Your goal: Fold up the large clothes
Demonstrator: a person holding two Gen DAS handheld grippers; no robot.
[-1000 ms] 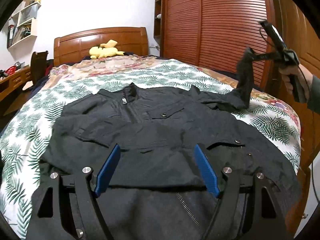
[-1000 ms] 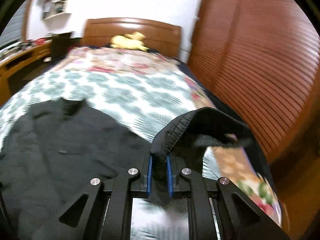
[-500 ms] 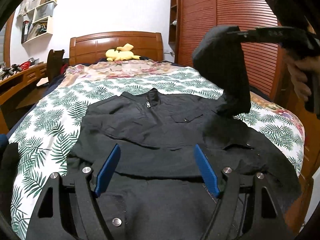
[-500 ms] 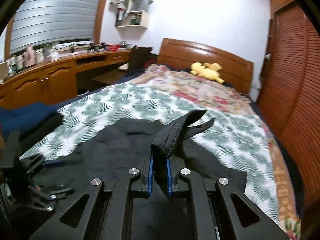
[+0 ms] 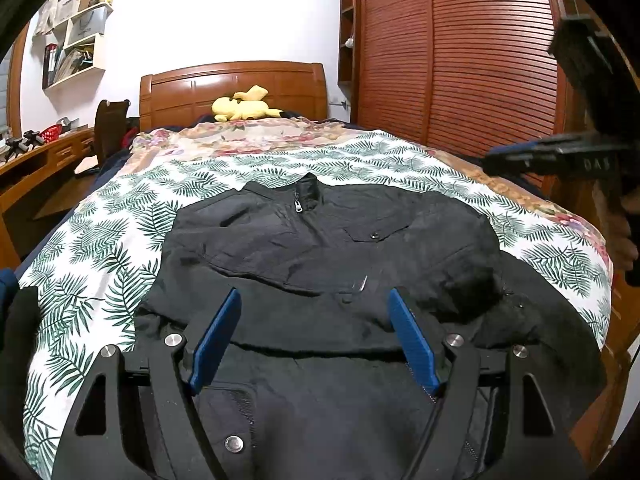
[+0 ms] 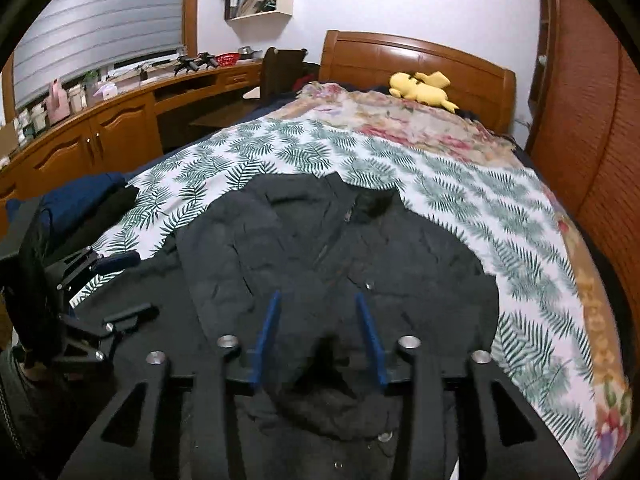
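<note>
Here, black jacket [image 5: 320,264] (bedspread [image 5: 120,248] edges bare)

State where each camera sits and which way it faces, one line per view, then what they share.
Left wrist: on the left gripper, over the black jacket, facing the headboard; open blue fingers and the person's right hand show.
Right wrist: on the right gripper, same direction, angled toward the desk; its jaws are opening, nothing pinched.
Shared: jacket, leaf-print sheet, yellow plush toy.
</note>
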